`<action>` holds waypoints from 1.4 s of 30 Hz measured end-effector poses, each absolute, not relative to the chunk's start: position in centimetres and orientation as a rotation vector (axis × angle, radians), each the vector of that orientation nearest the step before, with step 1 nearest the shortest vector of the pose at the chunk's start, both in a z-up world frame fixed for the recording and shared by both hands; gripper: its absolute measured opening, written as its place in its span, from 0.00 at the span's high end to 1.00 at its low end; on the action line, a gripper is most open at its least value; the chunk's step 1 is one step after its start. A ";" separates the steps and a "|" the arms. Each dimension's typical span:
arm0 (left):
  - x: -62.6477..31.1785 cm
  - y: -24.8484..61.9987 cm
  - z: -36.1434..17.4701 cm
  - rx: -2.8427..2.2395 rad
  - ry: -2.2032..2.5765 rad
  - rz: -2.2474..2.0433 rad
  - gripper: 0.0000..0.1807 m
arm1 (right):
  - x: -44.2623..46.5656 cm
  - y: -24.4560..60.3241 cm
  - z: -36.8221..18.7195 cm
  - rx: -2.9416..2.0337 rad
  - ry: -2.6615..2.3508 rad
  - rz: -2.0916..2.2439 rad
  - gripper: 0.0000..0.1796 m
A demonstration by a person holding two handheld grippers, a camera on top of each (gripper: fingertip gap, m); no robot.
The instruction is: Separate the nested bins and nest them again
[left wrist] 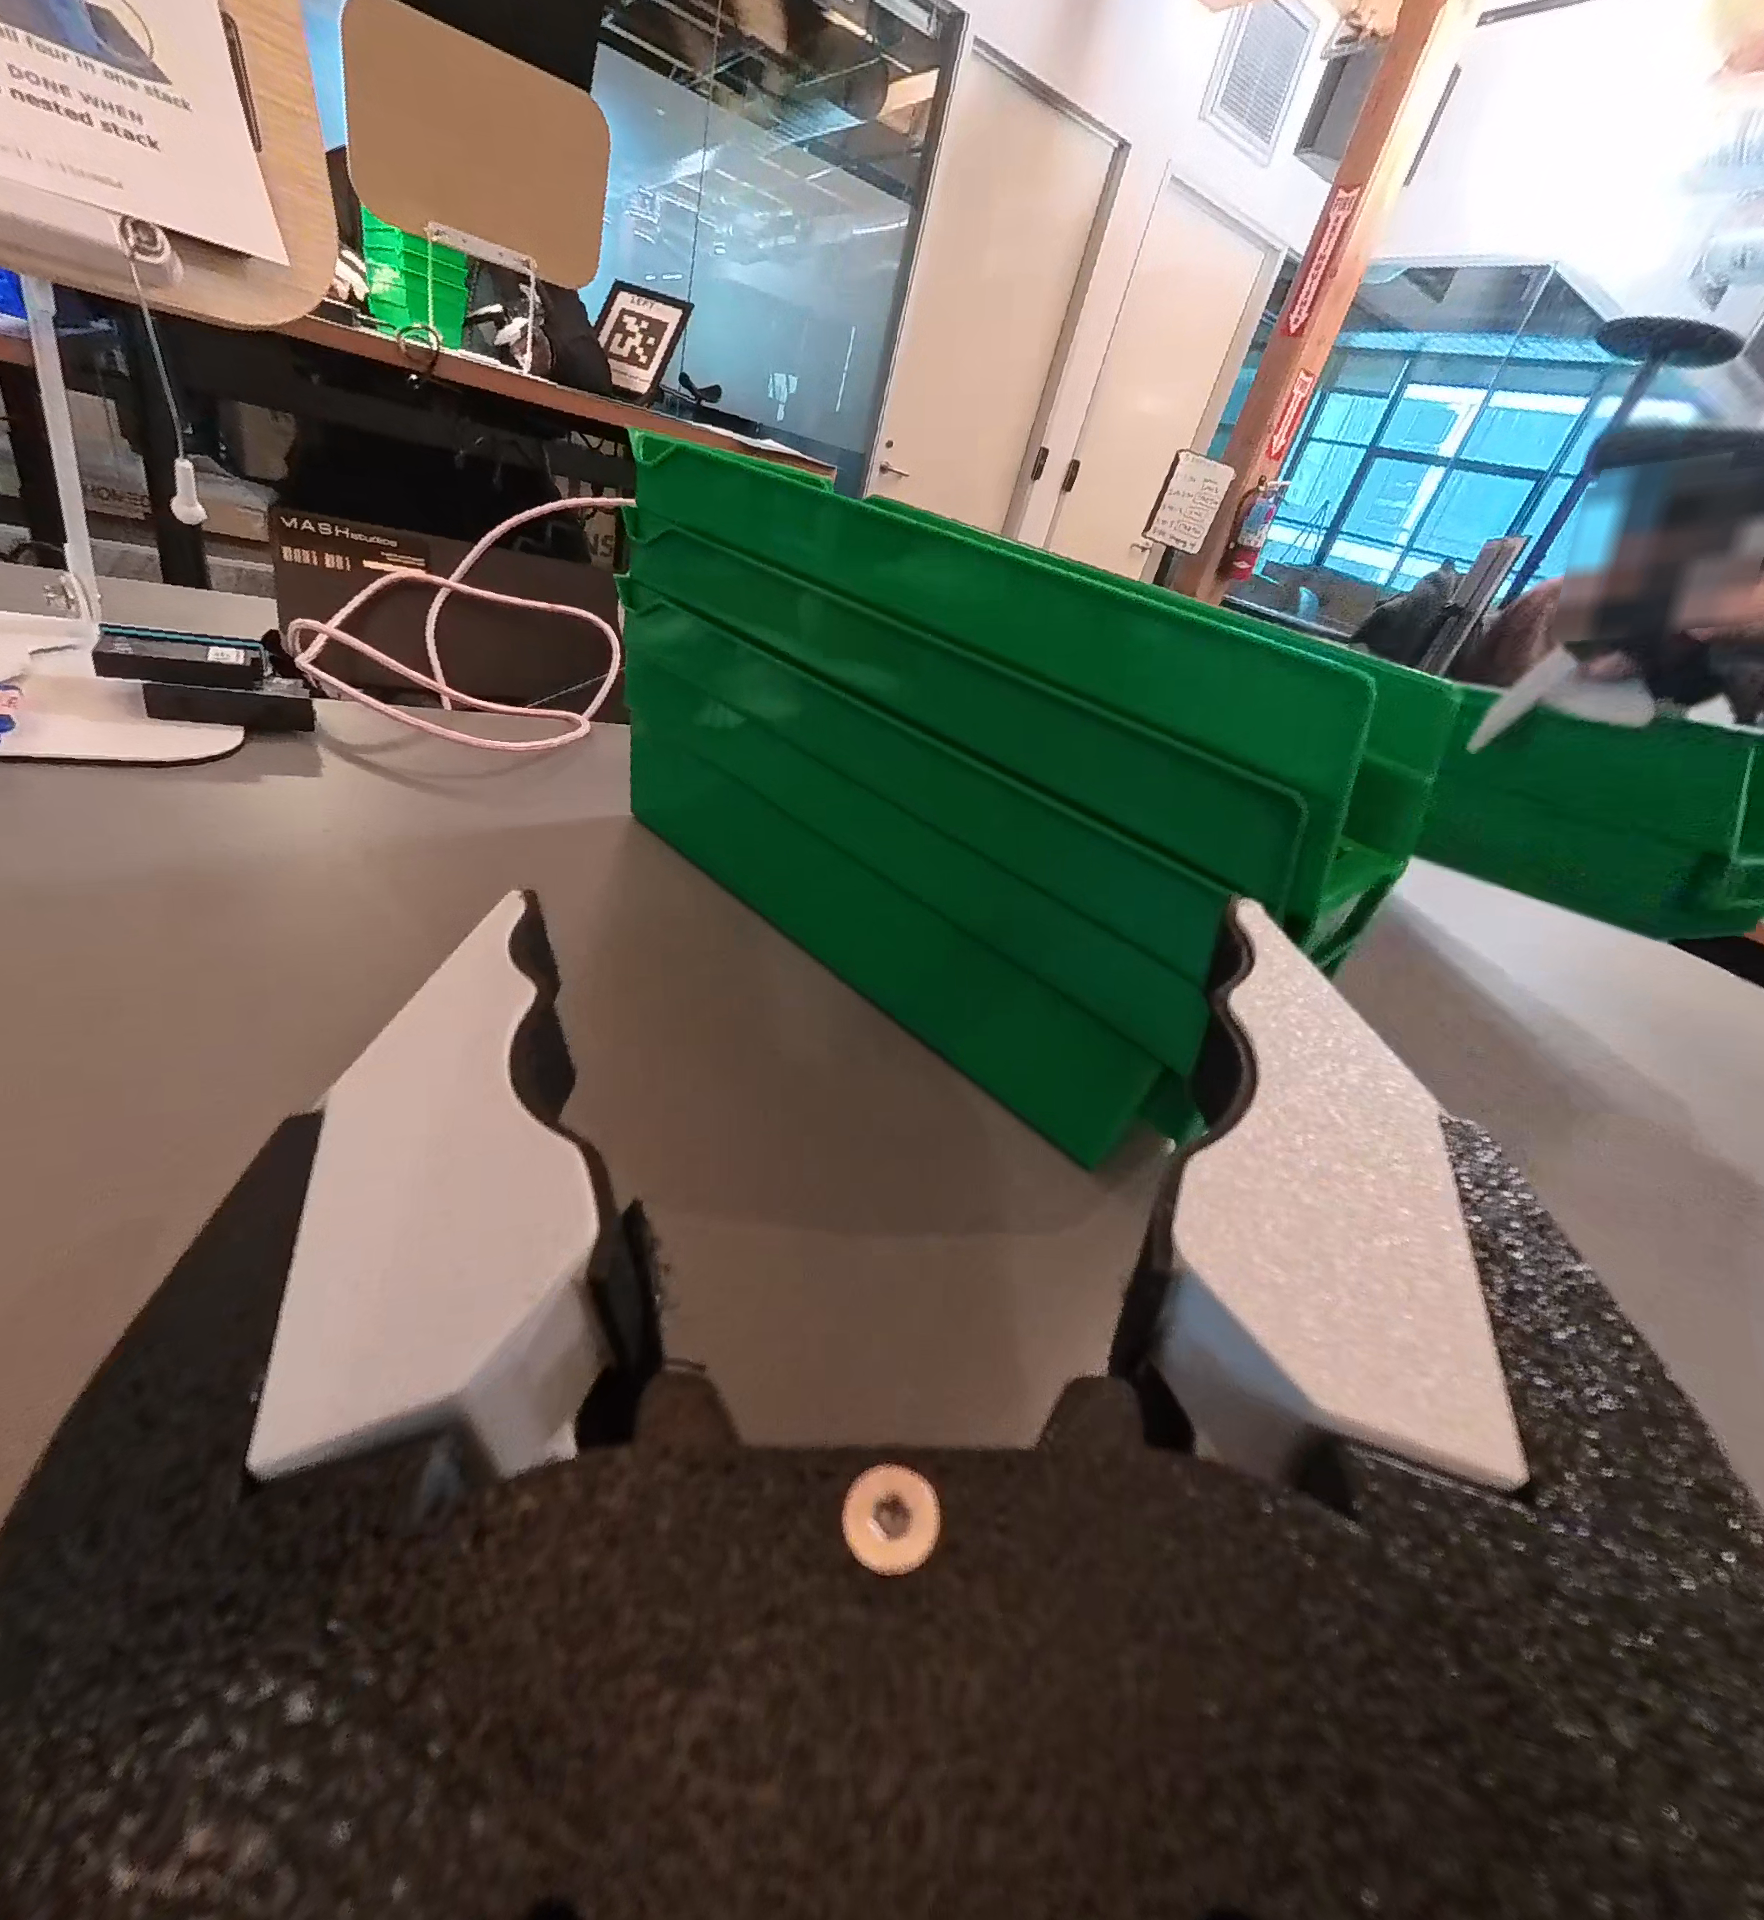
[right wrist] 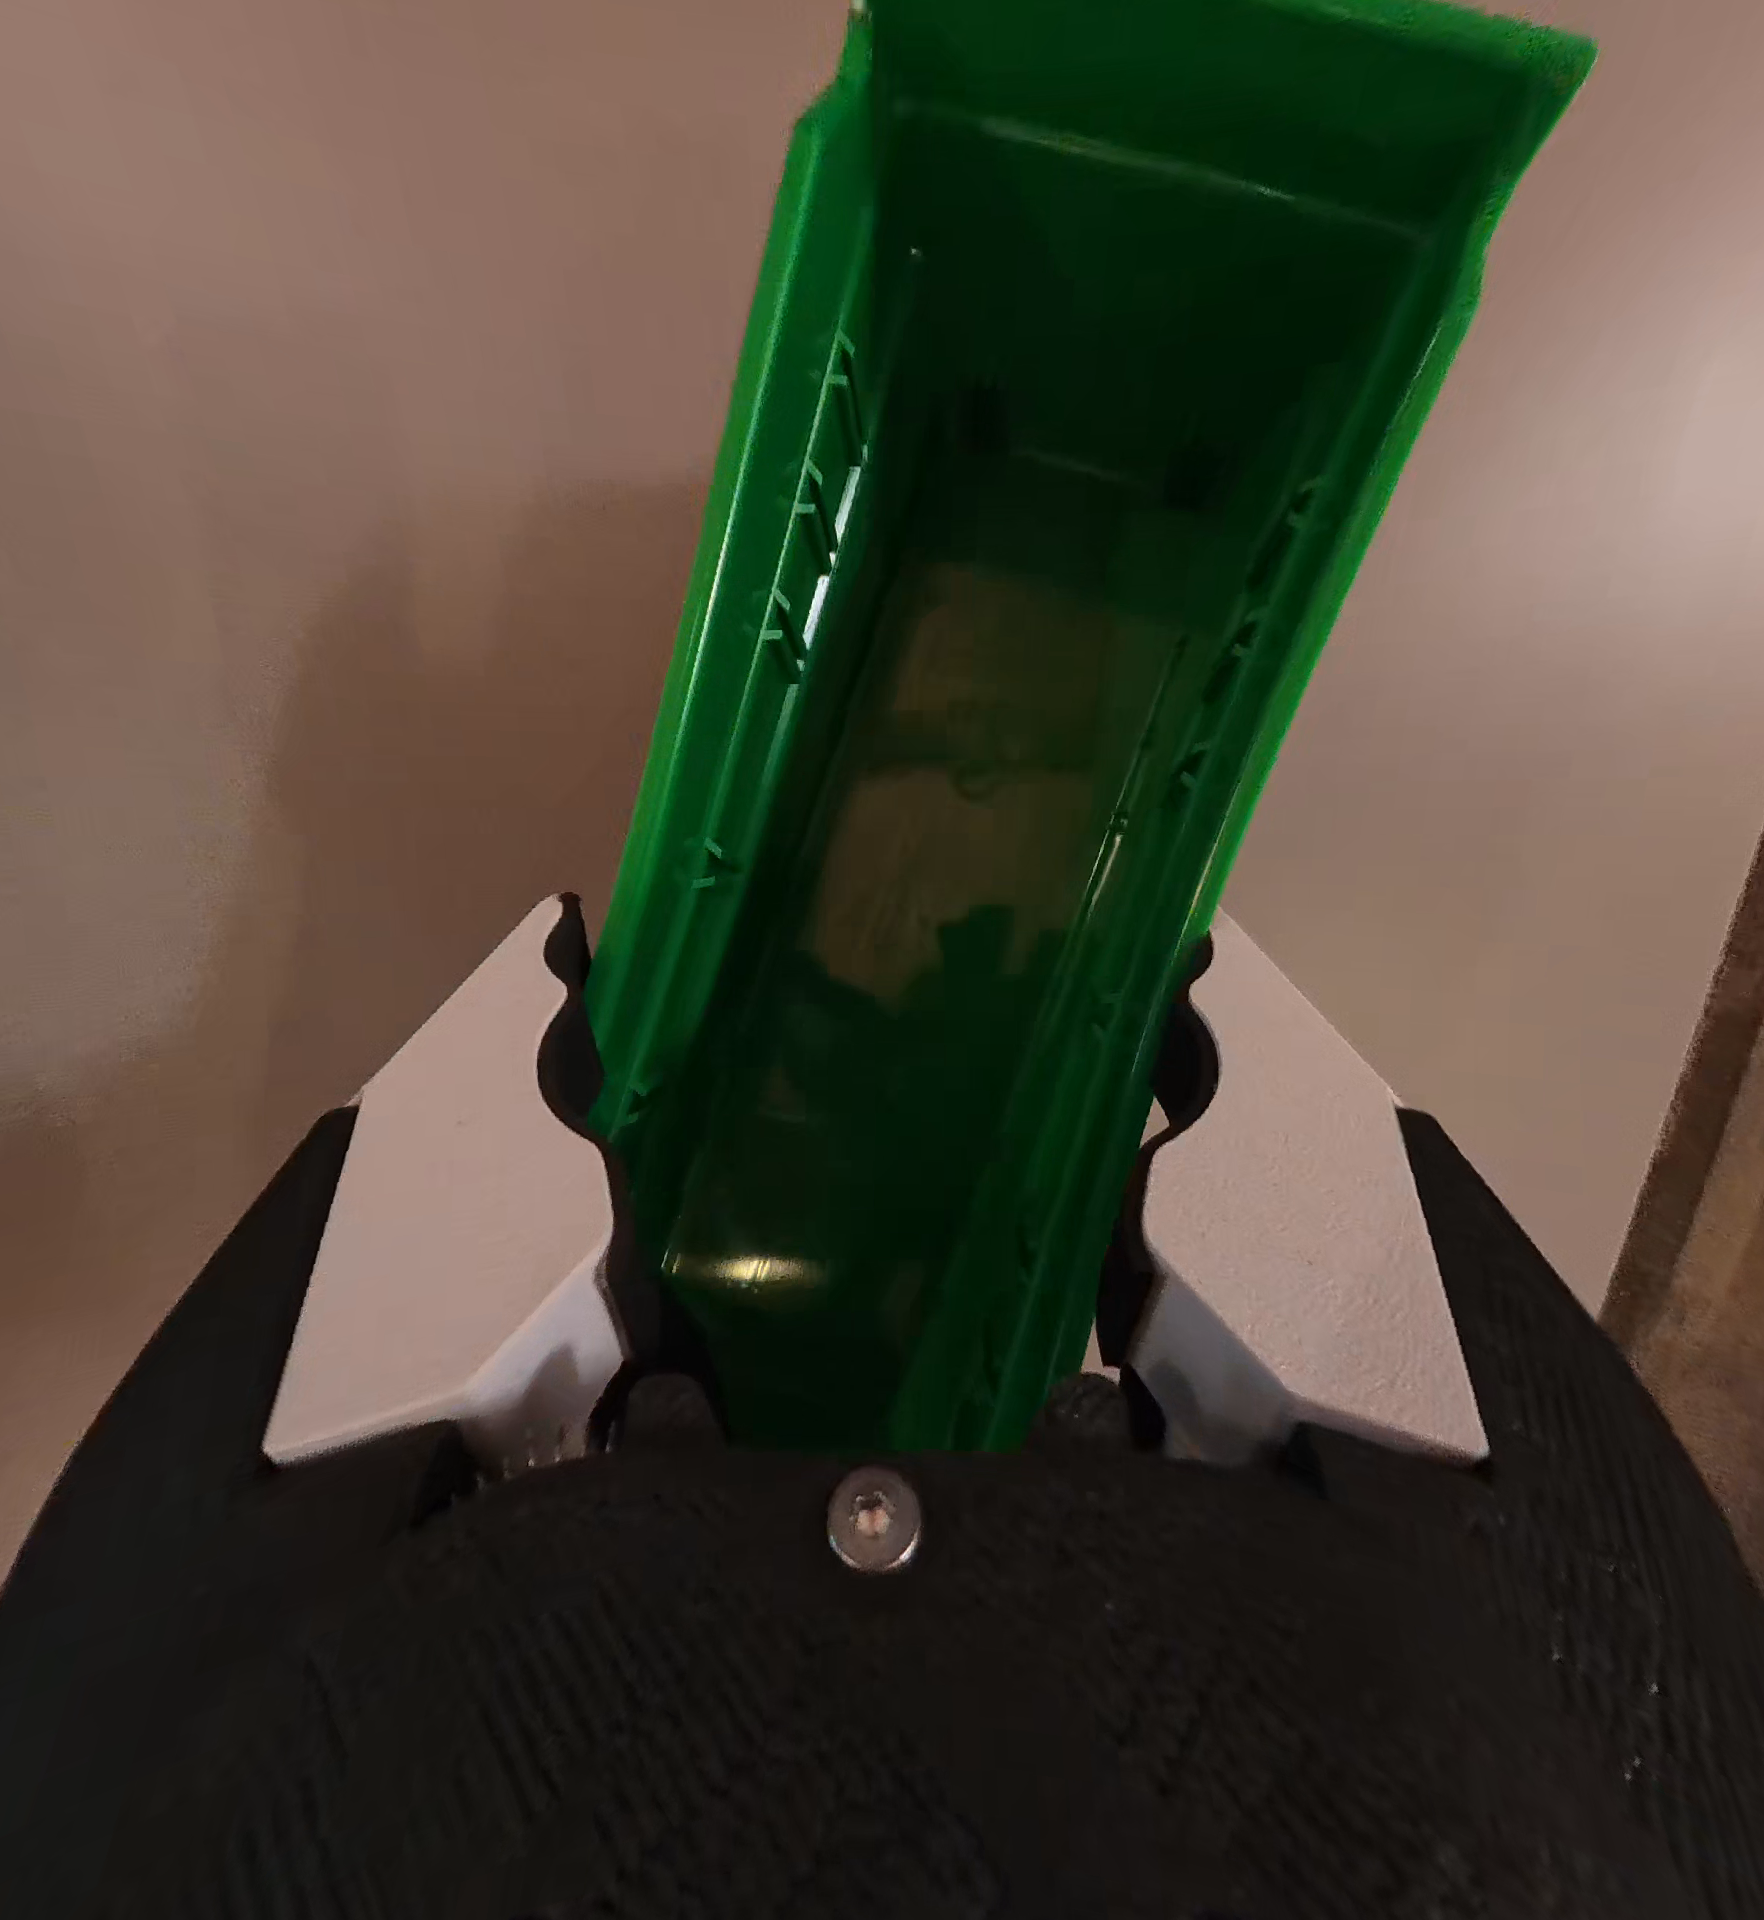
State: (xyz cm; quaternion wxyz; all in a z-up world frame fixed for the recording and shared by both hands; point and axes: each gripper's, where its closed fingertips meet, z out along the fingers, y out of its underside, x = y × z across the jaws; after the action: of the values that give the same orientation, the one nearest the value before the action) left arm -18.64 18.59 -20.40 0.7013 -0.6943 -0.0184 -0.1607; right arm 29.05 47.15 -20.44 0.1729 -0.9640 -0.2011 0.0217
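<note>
Your right hand-held gripper [right wrist: 878,1039] clamps one green bin [right wrist: 1065,675] above the surface [right wrist: 234,520], apparently tilted, so it may slip; your left hand-held gripper [left wrist: 878,997], open, flanks the nested stack [left wrist: 961,748].

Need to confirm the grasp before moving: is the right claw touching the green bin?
Touching. The right wrist view shows the right claw closed around the green bin, both finger pads pressed against its outer side walls.

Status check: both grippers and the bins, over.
Left gripper open beside nested stack. Right gripper shut on single green bin. Nothing blocking.
</note>
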 end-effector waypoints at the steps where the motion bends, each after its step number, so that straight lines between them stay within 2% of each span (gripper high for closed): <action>1: -18.6 18.5 -20.4 -1.544 -0.042 -0.356 0.33 | 30.2 47.4 -21.4 -2.742 -0.561 0.061 0.38; 5: -18.8 18.4 -20.2 -1.531 -0.055 -0.360 0.32 | 32.4 48.8 -23.7 -2.713 -0.519 0.116 0.38; 9: -19.1 18.4 -20.3 -1.530 -0.071 -0.367 0.32 | 33.0 49.1 -24.1 -2.698 -0.532 0.084 0.23; 12: -19.2 18.6 -20.6 -1.544 -0.087 -0.373 0.30 | 29.8 50.4 -18.5 -2.496 -0.551 0.173 0.22; 15: -19.6 18.5 -20.5 -1.534 -0.112 -0.354 0.29 | 20.3 48.6 -11.8 -2.296 -0.687 0.499 0.25; 18: -20.1 18.2 -20.3 -1.516 -0.139 -0.332 0.28 | 9.0 43.7 -8.7 -2.186 -0.950 0.725 0.26; 20: -20.3 18.0 -20.2 -1.508 -0.151 -0.313 0.27 | 2.3 39.8 -9.0 -2.182 -1.144 0.791 0.26; 24: -19.0 17.3 -21.3 -1.602 -0.093 -0.212 0.31 | -5.4 34.7 -13.6 -2.344 -1.440 0.711 0.26; 29: -16.4 17.3 -21.3 -1.610 0.035 -0.201 0.32 | -11.8 32.7 -15.2 -2.402 -1.457 0.696 0.23; 34: -16.2 18.4 -20.6 -1.580 0.005 -0.316 0.31 | -12.8 32.9 -18.5 -2.534 -1.542 0.358 0.16; 39: -16.5 19.5 -21.3 -1.638 0.006 -0.268 0.31 | -13.3 33.1 -18.5 -2.592 -1.518 0.294 0.30; 42: -16.7 19.6 -21.9 -1.666 -0.024 -0.275 0.34 | -13.4 33.0 -18.0 -2.586 -1.522 0.299 0.37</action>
State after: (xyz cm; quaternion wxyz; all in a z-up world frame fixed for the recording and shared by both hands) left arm -16.71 19.60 -21.91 0.6643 -0.7374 -0.0108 -0.1217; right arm -13.39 33.03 -17.98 0.0629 -0.8559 -0.5037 0.0989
